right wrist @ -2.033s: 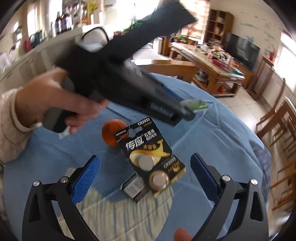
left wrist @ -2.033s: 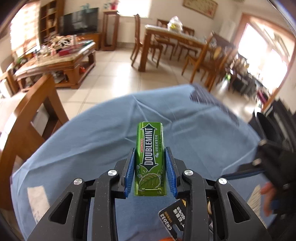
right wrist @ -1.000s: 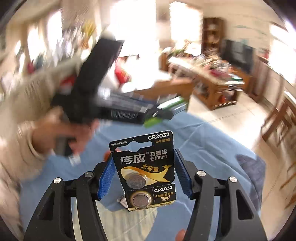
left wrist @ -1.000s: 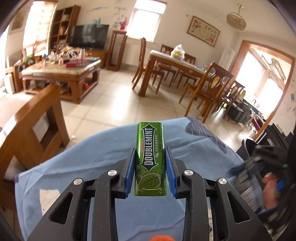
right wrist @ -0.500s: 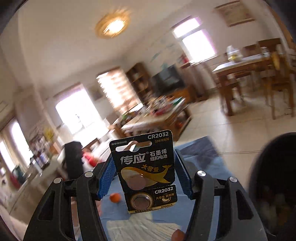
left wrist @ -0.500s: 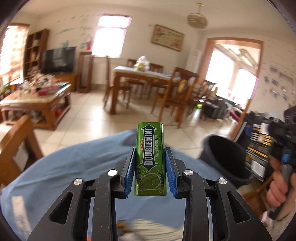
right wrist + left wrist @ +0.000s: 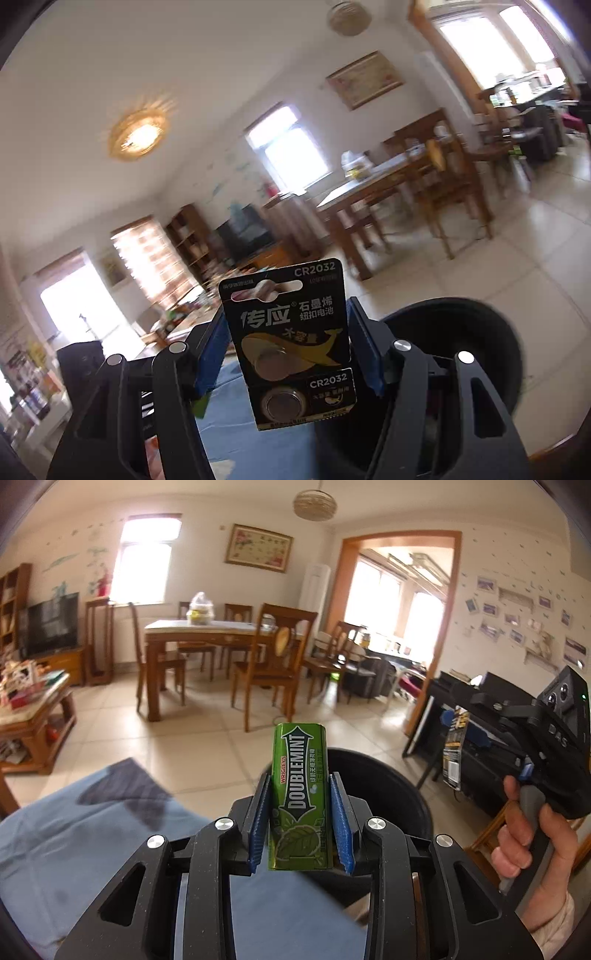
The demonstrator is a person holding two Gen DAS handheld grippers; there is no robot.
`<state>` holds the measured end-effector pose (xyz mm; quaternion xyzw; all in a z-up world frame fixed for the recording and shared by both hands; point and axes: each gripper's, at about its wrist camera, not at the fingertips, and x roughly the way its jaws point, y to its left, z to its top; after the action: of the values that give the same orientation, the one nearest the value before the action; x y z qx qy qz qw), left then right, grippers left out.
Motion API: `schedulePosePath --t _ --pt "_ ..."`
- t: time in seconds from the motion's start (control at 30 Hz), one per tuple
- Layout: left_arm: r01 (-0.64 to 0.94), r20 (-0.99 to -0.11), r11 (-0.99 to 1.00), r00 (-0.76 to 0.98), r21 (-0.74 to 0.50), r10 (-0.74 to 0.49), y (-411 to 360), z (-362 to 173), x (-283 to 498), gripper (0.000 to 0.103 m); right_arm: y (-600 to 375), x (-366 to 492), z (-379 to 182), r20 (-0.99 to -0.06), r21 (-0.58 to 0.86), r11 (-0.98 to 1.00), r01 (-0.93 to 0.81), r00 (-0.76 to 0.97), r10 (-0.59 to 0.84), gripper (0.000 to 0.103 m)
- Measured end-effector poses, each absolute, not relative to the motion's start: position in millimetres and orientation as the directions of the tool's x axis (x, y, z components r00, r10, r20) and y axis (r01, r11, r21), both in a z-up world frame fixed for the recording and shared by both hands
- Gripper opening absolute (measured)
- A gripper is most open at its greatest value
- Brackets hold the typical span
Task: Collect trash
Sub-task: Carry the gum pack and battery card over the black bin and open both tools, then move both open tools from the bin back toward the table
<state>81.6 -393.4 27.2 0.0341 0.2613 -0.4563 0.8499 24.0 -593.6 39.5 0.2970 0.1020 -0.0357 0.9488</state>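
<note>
Left wrist view: our left gripper (image 7: 299, 814) has its jaws clamped on an upright green gum pack (image 7: 300, 797), just in front of the black trash bin (image 7: 399, 786) past the edge of the blue-covered surface (image 7: 92, 842). Off to the right, our right hand (image 7: 532, 845) holds the other tool. From the right wrist, our right gripper (image 7: 291, 354) pinches a black battery card (image 7: 291, 343) edgewise, with the bin's rim (image 7: 480, 332) close behind it.

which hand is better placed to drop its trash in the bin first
Probably left. Its left gripper holds the gum pack with the black bin open right behind it; the right gripper holds the battery card with the bin off to one side.
</note>
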Motion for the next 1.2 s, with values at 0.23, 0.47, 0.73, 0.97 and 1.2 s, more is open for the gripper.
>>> schedulePosePath --t 0.23,0.47,0.73,0.97,1.2 --pt "0.822 -0.505 0.543 0.400 -0.171 -0.765 -463.3 4.8 73.4 0.031 -635.0 21.3 2.2 -0.253 0.605 0.771 0.196 0.966 -0.047 0.060" --pt "0.831 -0.558 0.529 0.361 -0.173 -0.748 -511.6 -27.9 82.0 0.031 -653.2 19.5 -21.0 -0.313 0.619 0.741 0.261 0.947 -0.073 0.060" --pt "0.824 -0.595 0.529 0.325 -0.203 -0.735 -534.6 -49.3 107.2 0.031 -652.8 20.9 -36.5 -0.363 0.611 0.729 0.307 0.928 -0.087 0.060" --pt "0.826 -0.626 0.527 0.306 -0.200 -0.717 -545.2 -61.7 115.5 0.032 -646.4 25.5 -41.9 -0.390 0.593 0.738 0.322 0.917 -0.086 0.062" --pt "0.805 -0.604 0.575 0.390 -0.142 -0.695 -539.6 -52.3 112.4 0.084 -637.9 22.8 -34.1 -0.395 0.563 0.763 0.318 0.914 -0.089 0.091"
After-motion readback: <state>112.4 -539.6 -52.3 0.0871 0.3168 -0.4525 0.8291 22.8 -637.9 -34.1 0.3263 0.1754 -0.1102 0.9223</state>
